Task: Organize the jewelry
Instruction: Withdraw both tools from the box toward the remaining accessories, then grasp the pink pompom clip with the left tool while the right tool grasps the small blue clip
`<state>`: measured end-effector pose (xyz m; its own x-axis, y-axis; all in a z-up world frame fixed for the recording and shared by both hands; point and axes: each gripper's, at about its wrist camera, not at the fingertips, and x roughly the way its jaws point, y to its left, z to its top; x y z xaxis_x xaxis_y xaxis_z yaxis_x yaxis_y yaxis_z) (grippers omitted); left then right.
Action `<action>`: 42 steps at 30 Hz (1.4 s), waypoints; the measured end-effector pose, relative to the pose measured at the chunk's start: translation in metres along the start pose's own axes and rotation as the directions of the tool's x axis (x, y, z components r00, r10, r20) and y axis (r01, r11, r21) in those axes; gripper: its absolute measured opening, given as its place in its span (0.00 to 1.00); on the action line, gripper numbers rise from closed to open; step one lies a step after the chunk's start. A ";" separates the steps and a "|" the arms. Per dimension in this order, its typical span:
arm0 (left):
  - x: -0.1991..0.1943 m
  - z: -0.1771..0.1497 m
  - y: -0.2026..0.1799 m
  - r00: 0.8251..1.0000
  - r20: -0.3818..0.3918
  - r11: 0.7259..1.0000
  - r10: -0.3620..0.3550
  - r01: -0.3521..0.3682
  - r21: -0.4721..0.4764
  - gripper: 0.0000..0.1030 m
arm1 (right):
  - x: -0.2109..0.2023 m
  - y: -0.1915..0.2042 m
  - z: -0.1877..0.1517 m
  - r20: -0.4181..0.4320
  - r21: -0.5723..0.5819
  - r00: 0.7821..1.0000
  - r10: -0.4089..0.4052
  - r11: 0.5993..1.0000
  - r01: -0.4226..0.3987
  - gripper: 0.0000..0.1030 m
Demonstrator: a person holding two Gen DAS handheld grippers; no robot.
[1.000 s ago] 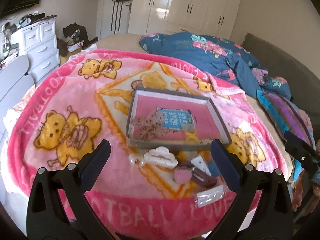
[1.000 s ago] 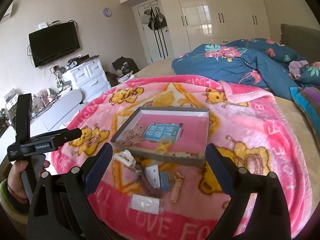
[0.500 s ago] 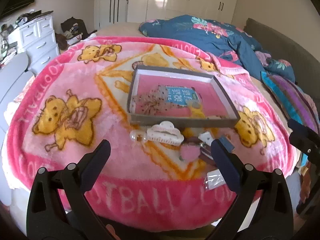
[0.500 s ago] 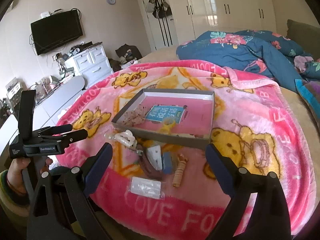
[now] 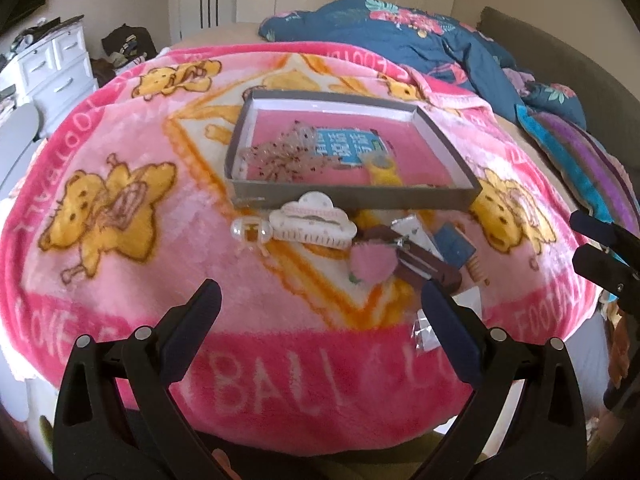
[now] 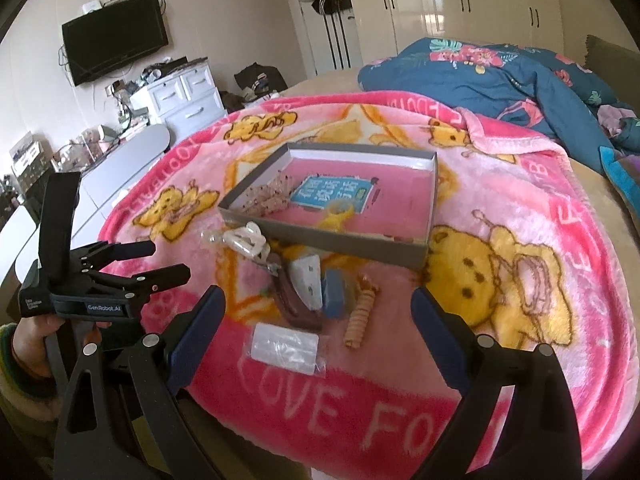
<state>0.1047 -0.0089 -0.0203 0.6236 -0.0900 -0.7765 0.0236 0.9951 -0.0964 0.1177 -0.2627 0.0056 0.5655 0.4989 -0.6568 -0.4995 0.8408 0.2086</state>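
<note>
A shallow grey box (image 5: 352, 197) (image 6: 320, 240) lies on the pink bear blanket, holding a blue card, a beaded piece (image 5: 280, 156) and a yellow item (image 5: 380, 168). In front of it lie a white claw clip (image 5: 312, 222) (image 6: 244, 242), a clear clip (image 5: 250, 232), a pink pompom (image 5: 370, 264), a brown clip (image 5: 424, 266) (image 6: 296, 304), a blue piece (image 6: 334, 294), a twisted beige piece (image 6: 360, 316) and a clear bag (image 6: 286, 348). My left gripper (image 5: 320, 304) (image 6: 168, 258) hovers open short of the pile. My right gripper (image 6: 314, 312) is open over it, holding nothing.
A blue floral duvet (image 6: 500, 76) is bunched at the back right of the bed. White drawers (image 6: 184, 96) and a wall TV (image 6: 114, 48) stand to the left, wardrobes behind. A hand (image 6: 28, 344) holds the left gripper. The blanket's edge drops off near me.
Both grippers have come closer and lower toward the pile in front of the box; the items look larger. Both have stayed open and nothing has been picked up.
</note>
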 end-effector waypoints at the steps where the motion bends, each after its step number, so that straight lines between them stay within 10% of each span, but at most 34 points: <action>1: 0.002 -0.001 -0.001 1.000 -0.003 1.000 -0.001 0.001 0.001 0.91 | 0.002 0.000 -0.002 -0.007 -0.001 1.000 -0.001 1.000 0.001 0.90; 14: 0.028 -0.010 -0.009 0.999 -0.047 1.000 -0.025 0.026 0.016 0.91 | 0.030 -0.018 -0.013 -0.087 0.026 0.996 0.026 0.999 -0.024 0.74; 42: 0.083 0.003 -0.021 0.989 -0.107 0.995 -0.105 0.104 -0.011 0.53 | 0.127 -0.034 0.001 -0.221 0.076 0.968 0.119 0.992 -0.104 0.25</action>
<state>0.1585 -0.0374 -0.0811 0.5308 -0.1975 -0.8242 0.0795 0.9798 -0.1835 0.2069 -0.2282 -0.0844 0.3433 0.5367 -0.7708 -0.5042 0.7977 0.3308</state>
